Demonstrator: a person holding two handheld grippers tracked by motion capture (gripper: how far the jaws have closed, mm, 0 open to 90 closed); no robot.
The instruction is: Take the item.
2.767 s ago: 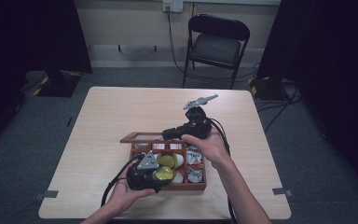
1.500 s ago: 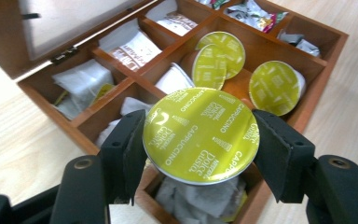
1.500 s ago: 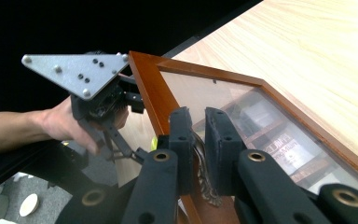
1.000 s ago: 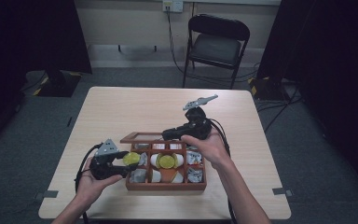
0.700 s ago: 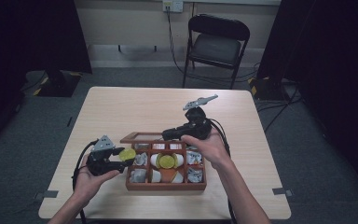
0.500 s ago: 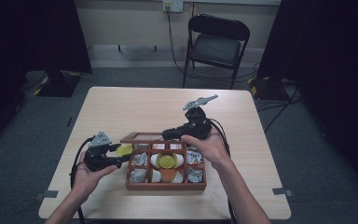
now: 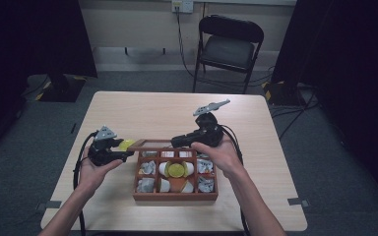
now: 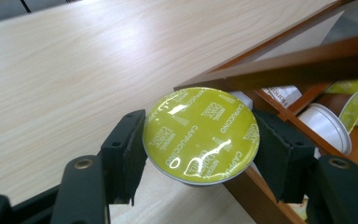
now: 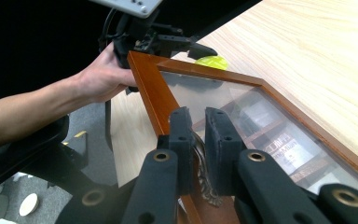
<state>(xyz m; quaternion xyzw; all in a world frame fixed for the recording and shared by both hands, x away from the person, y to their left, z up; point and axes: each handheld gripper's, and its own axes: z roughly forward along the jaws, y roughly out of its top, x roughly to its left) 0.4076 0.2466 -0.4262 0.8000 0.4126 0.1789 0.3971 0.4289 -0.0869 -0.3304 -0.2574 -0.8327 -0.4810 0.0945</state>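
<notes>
We have the coffee capsule (image 8: pixel 200 133) pinched in the left gripper (image 8: pixel 198 149), its two fingers (image 8: pixel 126 156) closed against opposite sides of the rim so that the green foil lid faces up. It hangs just outside the left edge of the wooden box (image 7: pixel 174 196), above the tabletop (image 7: pixel 142 113), with the raised lid (image 9: pixel 158 88) slanting beside it. We judge the capsule to be very light and fairly stiff at the rim, but its thin plastic cup would dent under a hard squeeze, and the glossy foil looks slippery and easy to puncture. So the rim, taken edge to edge as now, seems the right place to hold it (the foil face and the soft cup wall are best left alone).

The right gripper (image 9: pixel 198 144) has its fingers drawn nearly together on a small ornate metal clasp at the front edge of the box's lid, propping the lid open. That lid is a wooden frame around a clear pane, rigid but probably heavy enough to drop shut if the grip slips; the small clasp gives little purchase, so we would keep a steady pinch there. More capsules (image 7: pixel 176 170) lie in the compartments of the box.
</notes>
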